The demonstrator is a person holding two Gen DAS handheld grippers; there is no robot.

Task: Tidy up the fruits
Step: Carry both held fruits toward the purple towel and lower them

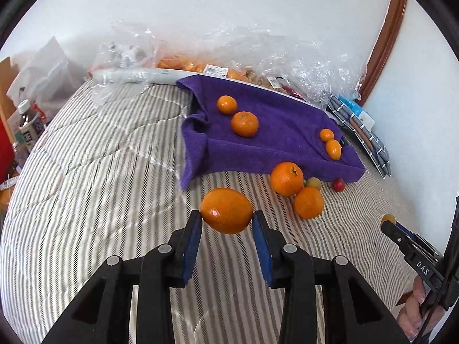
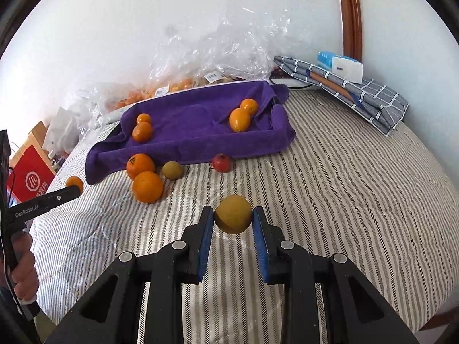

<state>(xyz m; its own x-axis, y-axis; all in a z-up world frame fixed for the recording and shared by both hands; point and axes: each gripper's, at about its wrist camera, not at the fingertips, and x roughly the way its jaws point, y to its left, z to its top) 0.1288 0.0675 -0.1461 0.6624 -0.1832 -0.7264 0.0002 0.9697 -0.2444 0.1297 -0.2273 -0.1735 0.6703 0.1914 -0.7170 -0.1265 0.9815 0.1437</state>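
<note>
Orange and glossy, an oval mandarin (image 1: 226, 215) sits pinched between the blue pads of the left gripper (image 1: 227, 223), jaws closed on it, lifted above the striped bed cover (image 1: 100, 172). Further right, four small mandarins lie on the purple towel (image 1: 287, 132), two oranges (image 1: 287, 178) beside its edge. The right gripper (image 2: 233, 220) has its jaws clamped on a dull yellow-brown round fruit (image 2: 233, 214).

Bed (image 2: 344, 186), grey-and-white striped quilt. Directly on it: purple towel (image 2: 183, 140); two oranges (image 2: 147, 190), a greenish fruit (image 2: 172, 169) and a red fruit (image 2: 221, 162) beside the towel's near edge; checked folded cloth (image 2: 358, 91) at far corner.
</note>
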